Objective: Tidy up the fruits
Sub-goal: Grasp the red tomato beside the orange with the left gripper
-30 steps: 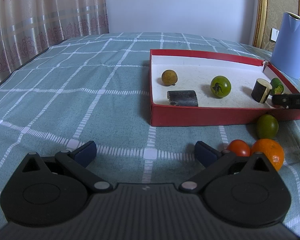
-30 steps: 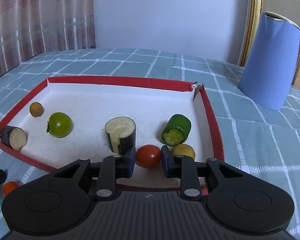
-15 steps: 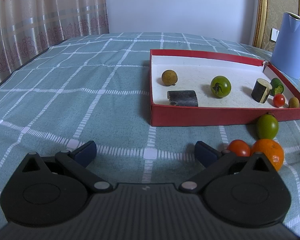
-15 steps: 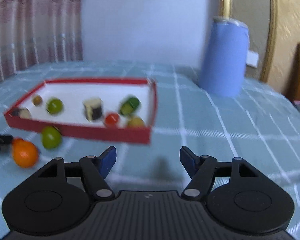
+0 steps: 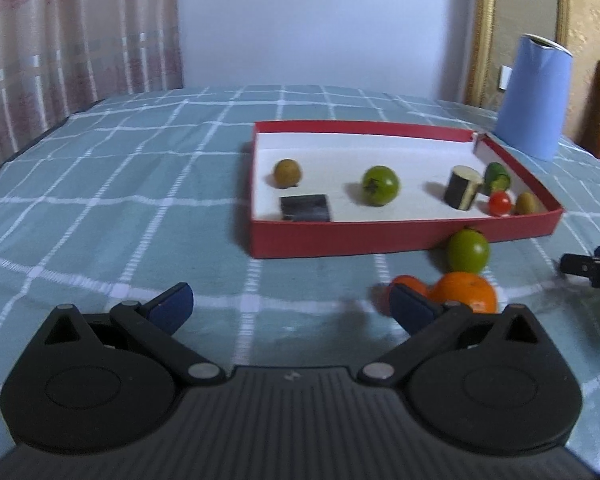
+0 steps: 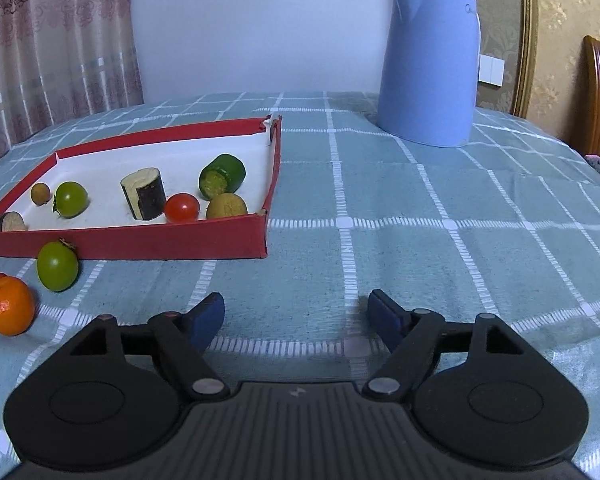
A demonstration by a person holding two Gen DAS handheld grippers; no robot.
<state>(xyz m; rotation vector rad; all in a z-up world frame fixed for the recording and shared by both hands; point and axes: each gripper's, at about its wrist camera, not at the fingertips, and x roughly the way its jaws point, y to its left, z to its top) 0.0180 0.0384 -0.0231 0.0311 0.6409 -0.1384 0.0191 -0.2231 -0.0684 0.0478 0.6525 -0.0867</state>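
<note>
So the left gripper [image 5: 290,306] is hanging wide open in front of the red box [image 6: 140,245]. The cherry tomato [image 6: 182,207] is now sitting inside it, near its right wall, and the right gripper [image 6: 296,316] is backing off, spread and empty. Next up are probably the green tomato [image 6: 57,266] and orange [image 6: 9,306] out front.

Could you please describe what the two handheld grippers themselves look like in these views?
The left gripper and right gripper look alike: a matte black ribbed body, two round black housings, angled black linkage arms with silver pivot pins, and blue finger pads. No cables or sleeves show.
</note>
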